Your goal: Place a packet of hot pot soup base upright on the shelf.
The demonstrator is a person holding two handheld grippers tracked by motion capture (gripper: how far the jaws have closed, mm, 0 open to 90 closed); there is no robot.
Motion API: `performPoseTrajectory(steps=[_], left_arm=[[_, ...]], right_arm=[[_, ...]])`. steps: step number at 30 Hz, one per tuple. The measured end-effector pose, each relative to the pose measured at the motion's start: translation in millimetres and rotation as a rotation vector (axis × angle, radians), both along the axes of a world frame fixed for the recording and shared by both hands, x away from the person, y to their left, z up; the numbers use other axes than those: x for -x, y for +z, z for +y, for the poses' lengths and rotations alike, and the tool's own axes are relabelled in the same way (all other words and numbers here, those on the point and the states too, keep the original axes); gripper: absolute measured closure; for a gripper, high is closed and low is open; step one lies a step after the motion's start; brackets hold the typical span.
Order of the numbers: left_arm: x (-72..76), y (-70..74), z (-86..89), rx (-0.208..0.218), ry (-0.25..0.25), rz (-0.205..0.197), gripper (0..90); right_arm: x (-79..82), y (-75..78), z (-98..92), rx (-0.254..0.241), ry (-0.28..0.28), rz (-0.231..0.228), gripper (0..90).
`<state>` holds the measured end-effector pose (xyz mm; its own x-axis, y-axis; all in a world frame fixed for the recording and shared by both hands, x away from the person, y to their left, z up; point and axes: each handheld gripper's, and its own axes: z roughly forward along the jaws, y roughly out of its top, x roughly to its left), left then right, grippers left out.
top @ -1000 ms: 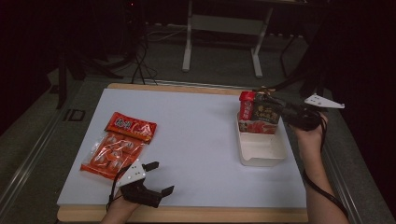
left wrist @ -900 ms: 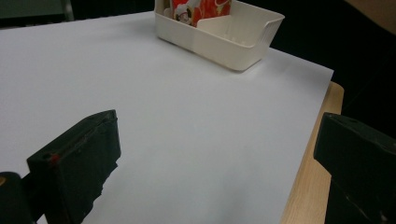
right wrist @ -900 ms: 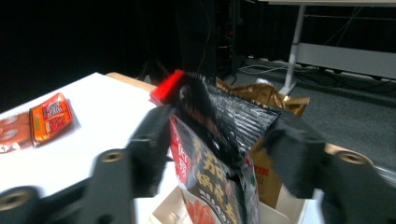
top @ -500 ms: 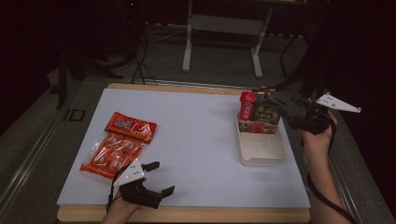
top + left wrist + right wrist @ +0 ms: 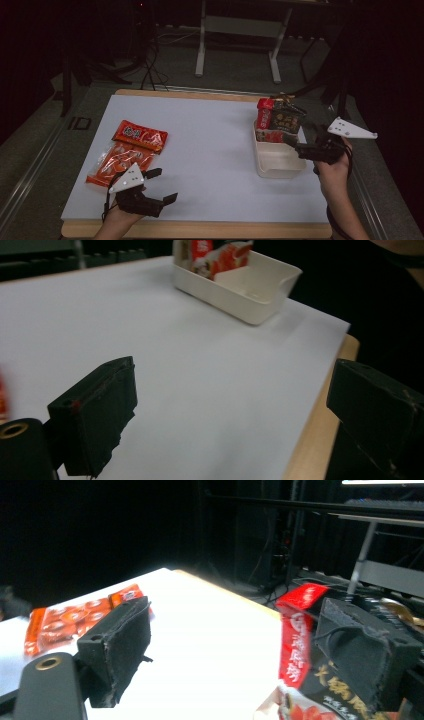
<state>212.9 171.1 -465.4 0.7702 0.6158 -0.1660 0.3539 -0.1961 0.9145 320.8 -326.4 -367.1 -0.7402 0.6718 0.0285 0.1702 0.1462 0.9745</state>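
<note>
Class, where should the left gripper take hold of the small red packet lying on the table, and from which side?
Probably the small red packet's near long edge, coming from above: it lies flat, overlapping the larger orange bag, so no side face stands up. The left gripper, open beside them, should pinch that thin edge.

The high view looks forward and down from above the person's side, taking in the whole white table [image 5: 220, 150] with dark floor and a metal stand beyond it. The left gripper view sits low and close to the near edge, facing across the sheet toward the cream bin [image 5: 240, 287] at the far corner — the same bin [image 5: 277, 160] the high view shows at right. The right gripper view rides beside that bin, looking back across the table at the orange snack packs [image 5: 75, 617] — 2 packs [image 5: 127, 152] at the high view's left.
</note>
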Motion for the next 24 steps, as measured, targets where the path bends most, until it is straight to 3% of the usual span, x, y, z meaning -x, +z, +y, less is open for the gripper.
performPoseTrajectory(steps=[2, 6, 16, 22, 24], left_arm=[[0.5, 4.6, 8.9, 0.005, 0.026, -0.007, 11.5], [1.0, 9.6, 22.4, -0.003, 0.066, -0.005, 11.5], [-0.7, 9.6, 59.2, -0.022, 0.181, 0.03, 15.9], [-3.3, 7.0, 75.8, -0.051, 0.246, 0.034, 31.9], [-4.9, 5.6, 83.1, -0.071, 0.291, 0.034, 34.9]], right_arm=[[7.7, -1.4, 3.6, -0.001, 0.026, -0.003, 15.2], [22.0, -6.3, 8.1, -0.03, 0.063, 0.002, 15.2], [50.2, -25.8, 15.3, -0.038, 0.076, 0.026, 14.4], [61.9, -35.3, 17.2, -0.049, 0.079, 0.043, 14.5], [65.9, -38.7, 18.8, -0.038, 0.092, 0.05, 14.6]])
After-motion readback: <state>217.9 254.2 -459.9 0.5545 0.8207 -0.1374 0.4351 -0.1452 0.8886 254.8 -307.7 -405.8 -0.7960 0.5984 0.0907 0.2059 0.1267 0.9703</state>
